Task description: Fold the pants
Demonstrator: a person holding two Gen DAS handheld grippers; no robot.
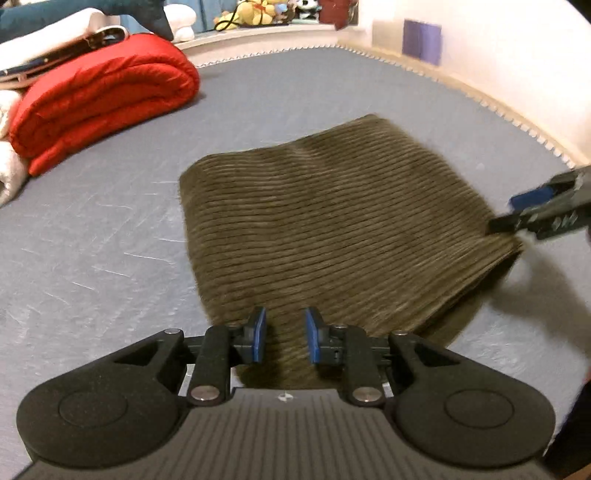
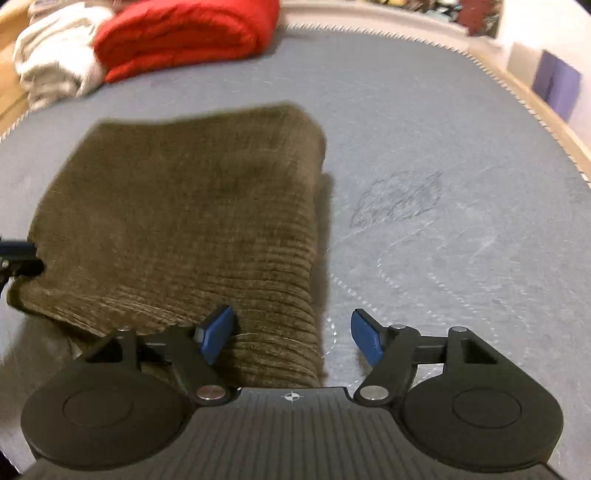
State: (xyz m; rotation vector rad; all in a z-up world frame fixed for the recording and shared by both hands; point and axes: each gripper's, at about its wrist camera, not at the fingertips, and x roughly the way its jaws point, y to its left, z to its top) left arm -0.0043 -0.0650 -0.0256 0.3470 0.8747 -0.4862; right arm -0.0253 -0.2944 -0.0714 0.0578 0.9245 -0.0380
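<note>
The olive-brown corduroy pants (image 1: 332, 221) lie folded into a thick rectangle on the grey mat (image 1: 92, 240); they also show in the right wrist view (image 2: 184, 221). My left gripper (image 1: 284, 334) hovers over the pants' near edge, its blue pads a narrow gap apart with nothing between them. My right gripper (image 2: 291, 334) is open wide and empty above the pants' near right corner. The right gripper also shows in the left wrist view (image 1: 517, 210) at the fold's right edge. The left gripper's tip shows in the right wrist view (image 2: 14, 258) by the left edge.
A folded red quilt (image 1: 103, 96) and white bedding (image 2: 55, 62) lie at the mat's far left. Plush toys (image 1: 255, 13) sit at the back. A wall with a purple panel (image 1: 421, 40) borders the mat's right side. A scuffed patch (image 2: 399, 199) marks the mat right of the pants.
</note>
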